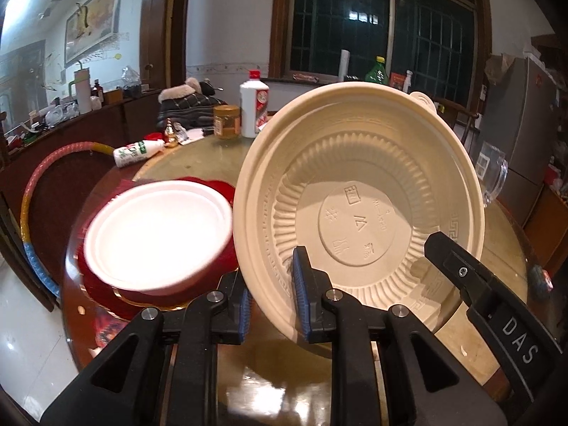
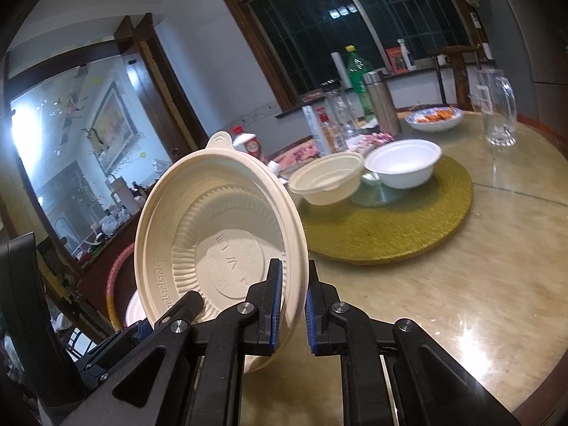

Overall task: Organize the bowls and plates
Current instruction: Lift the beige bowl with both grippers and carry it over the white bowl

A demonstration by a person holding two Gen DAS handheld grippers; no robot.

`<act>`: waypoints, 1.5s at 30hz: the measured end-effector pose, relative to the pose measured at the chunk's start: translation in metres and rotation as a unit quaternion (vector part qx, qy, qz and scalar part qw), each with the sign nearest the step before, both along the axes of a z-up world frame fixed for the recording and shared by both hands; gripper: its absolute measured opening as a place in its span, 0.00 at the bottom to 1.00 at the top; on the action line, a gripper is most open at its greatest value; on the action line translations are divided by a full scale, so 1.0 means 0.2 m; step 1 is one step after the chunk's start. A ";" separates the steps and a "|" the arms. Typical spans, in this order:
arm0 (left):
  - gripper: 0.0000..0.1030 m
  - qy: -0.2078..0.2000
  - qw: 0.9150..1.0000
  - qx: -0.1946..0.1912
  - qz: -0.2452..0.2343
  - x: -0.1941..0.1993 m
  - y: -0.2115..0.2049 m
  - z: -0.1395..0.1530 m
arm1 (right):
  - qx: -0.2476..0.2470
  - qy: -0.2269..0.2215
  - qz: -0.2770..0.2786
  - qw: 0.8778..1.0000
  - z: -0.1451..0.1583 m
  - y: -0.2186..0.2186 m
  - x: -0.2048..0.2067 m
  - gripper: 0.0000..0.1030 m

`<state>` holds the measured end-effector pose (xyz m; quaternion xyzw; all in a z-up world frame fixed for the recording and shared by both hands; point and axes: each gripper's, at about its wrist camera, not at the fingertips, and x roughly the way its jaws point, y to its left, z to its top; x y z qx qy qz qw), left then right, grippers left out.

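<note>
Left wrist: left gripper [image 1: 271, 303] clamped on rim of tilted beige ribbed plastic plate [image 1: 358, 209], white foam bowl [image 1: 158, 236] just beside it on red mat [image 1: 106, 289]. Right wrist: right gripper [image 2: 291, 309] pinching same plate's opposite rim above glossy tabletop [image 2: 443, 266].

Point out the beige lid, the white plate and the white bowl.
beige lid [image 1: 358, 220]: left wrist view, embossed centre.
white plate [image 1: 156, 234]: left wrist view, inner surface.
white bowl [image 2: 404, 163]: right wrist view, inside, on the round mat.
</note>
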<state>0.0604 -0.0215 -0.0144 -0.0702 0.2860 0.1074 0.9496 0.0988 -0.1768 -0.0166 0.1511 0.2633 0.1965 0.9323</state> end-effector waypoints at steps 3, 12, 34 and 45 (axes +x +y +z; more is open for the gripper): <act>0.19 -0.006 1.000 -0.001 0.009 -0.03 0.05 0.03 | 0.000 -0.010 0.013 1.000 0.03 0.05 -0.03 0.11; 0.19 -0.017 0.999 -0.016 0.037 -0.15 0.25 0.12 | -0.019 -0.034 0.059 0.998 0.16 0.26 -0.12 0.11; 0.20 0.058 0.993 -0.062 0.082 -0.06 0.69 0.07 | -0.055 0.025 0.167 0.984 0.20 0.76 0.05 0.11; 0.21 0.097 0.991 -0.054 0.080 0.02 0.69 -0.01 | -0.062 0.073 0.164 0.982 0.08 0.79 0.18 0.11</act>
